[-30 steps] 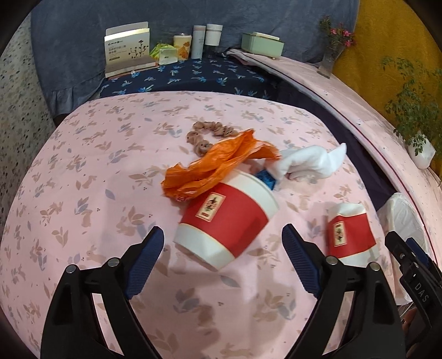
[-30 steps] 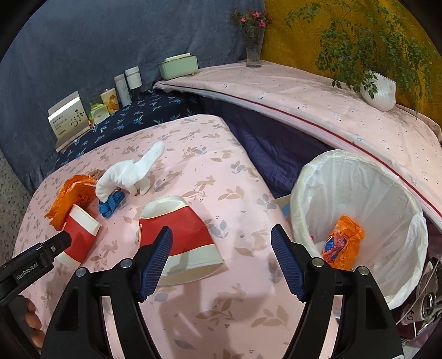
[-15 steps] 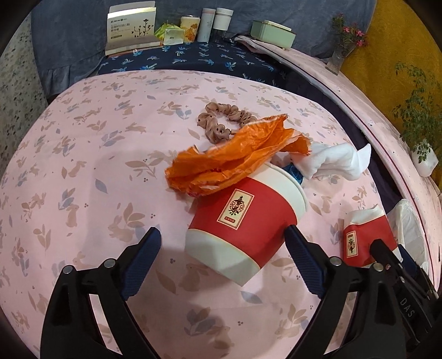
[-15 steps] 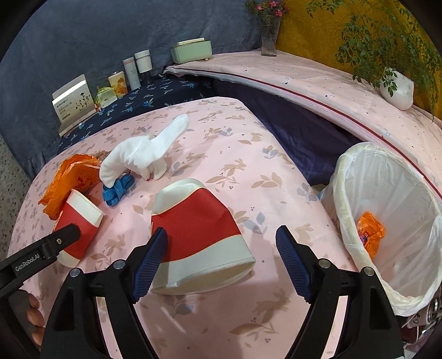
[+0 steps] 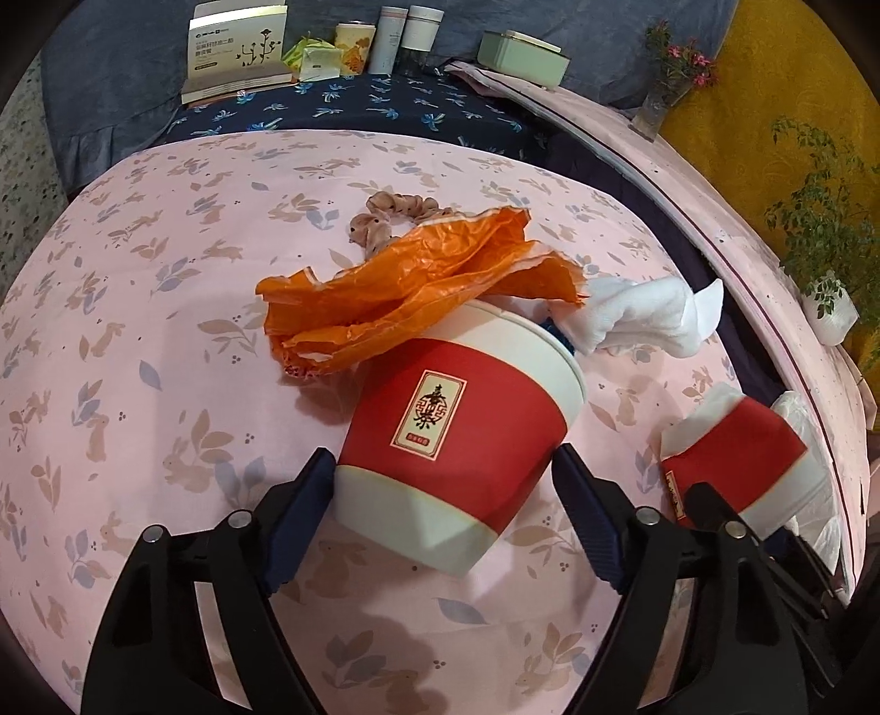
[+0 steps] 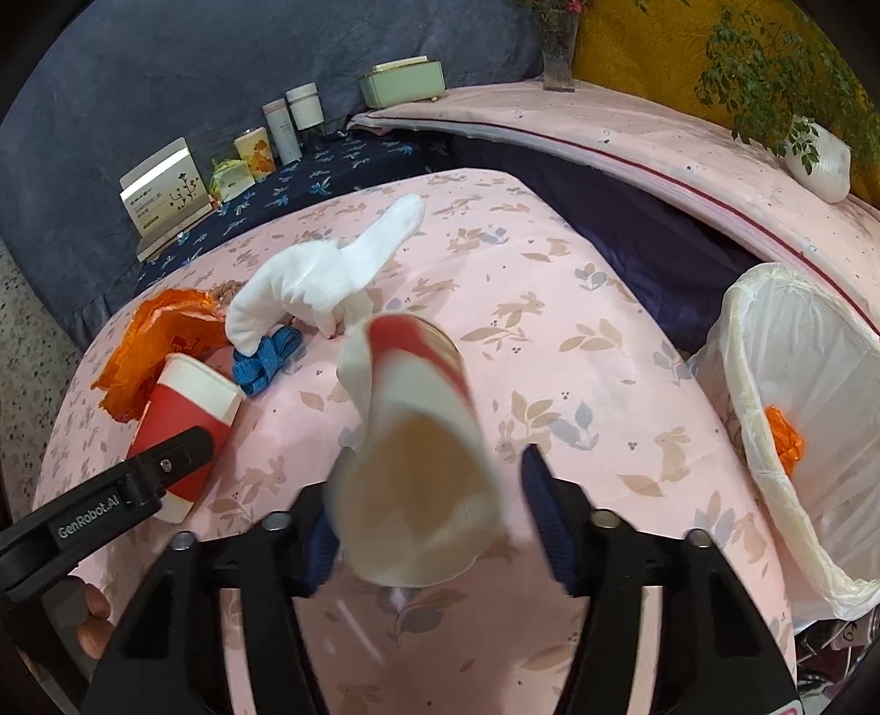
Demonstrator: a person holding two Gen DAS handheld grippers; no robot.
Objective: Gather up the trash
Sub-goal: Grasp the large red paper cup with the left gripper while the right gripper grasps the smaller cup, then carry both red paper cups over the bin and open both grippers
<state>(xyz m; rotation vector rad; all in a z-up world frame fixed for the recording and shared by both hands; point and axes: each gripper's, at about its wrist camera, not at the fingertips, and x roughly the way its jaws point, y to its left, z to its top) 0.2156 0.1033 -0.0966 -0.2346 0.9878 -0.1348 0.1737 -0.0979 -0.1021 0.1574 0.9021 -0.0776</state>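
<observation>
A red and white paper cup (image 5: pixel 456 429) lies on its side on the pink sheet (image 5: pixel 137 330). My left gripper (image 5: pixel 443 462) is closing and both pads touch the sides of the cup near its base. A crumpled orange plastic bag (image 5: pixel 418 297) rests against the cup's rim. A second, crushed red and white cup (image 6: pixel 418 484) is blurred and tipped up, base toward the camera. It sits between the fingers of my right gripper (image 6: pixel 429 476), which is closing. The left pad is against this cup and a narrow gap shows at the right pad.
A bin with a white liner (image 6: pixel 825 385) stands right of the bed, an orange wrapper (image 6: pixel 784 440) inside. A white sock (image 6: pixel 324 280), a blue band (image 6: pixel 269 357) and a scrunchie (image 5: pixel 385 220) lie behind the cups. Boxes and bottles (image 5: pixel 385 38) line the far shelf.
Both grippers have come down closer over their cups and their jaws have narrowed. The crushed cup, flat on the sheet before, has tipped up between the right fingers.
</observation>
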